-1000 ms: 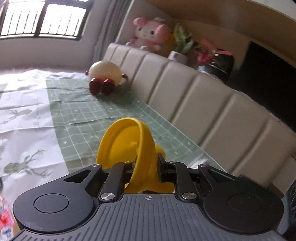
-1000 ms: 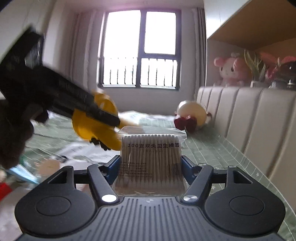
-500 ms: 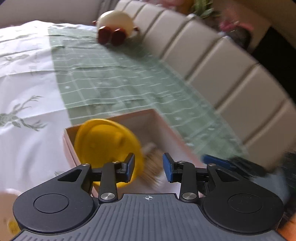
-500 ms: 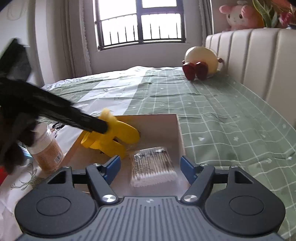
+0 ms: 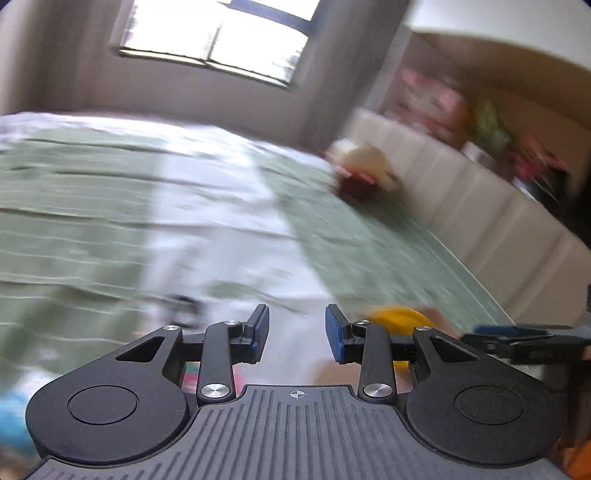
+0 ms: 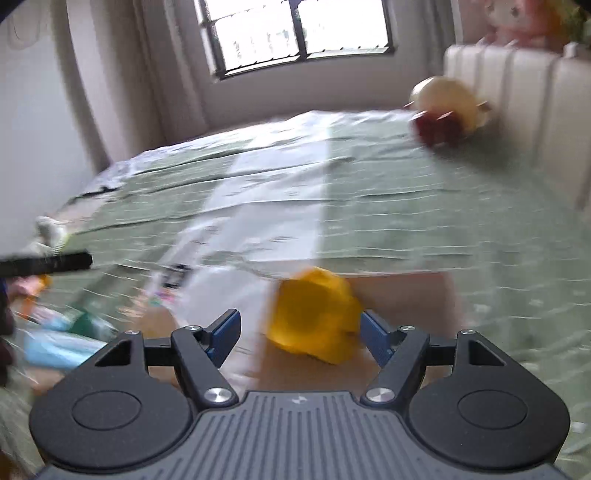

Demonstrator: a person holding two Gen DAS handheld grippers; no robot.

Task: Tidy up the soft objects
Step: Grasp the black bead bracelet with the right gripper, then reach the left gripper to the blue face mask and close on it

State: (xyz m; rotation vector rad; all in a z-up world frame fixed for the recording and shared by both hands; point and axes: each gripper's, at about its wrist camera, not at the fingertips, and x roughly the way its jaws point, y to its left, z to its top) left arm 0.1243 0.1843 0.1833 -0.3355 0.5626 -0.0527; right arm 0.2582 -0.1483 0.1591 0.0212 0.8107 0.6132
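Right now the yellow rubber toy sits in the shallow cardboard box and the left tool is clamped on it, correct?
Not quite. The yellow rubber toy does sit in the shallow cardboard box, but the left tool is open with nothing between its blue pads; the left wrist view shows the toy off to its right.

Two blurred fisheye views, each looking forward and slightly down over its own gripper across a green bedspread (image 5: 92, 206) toward a window (image 6: 295, 33). Both share the yellow toy (image 6: 314, 317), close below, and what seems a cream plush (image 5: 364, 162) by the headboard (image 6: 532, 96).
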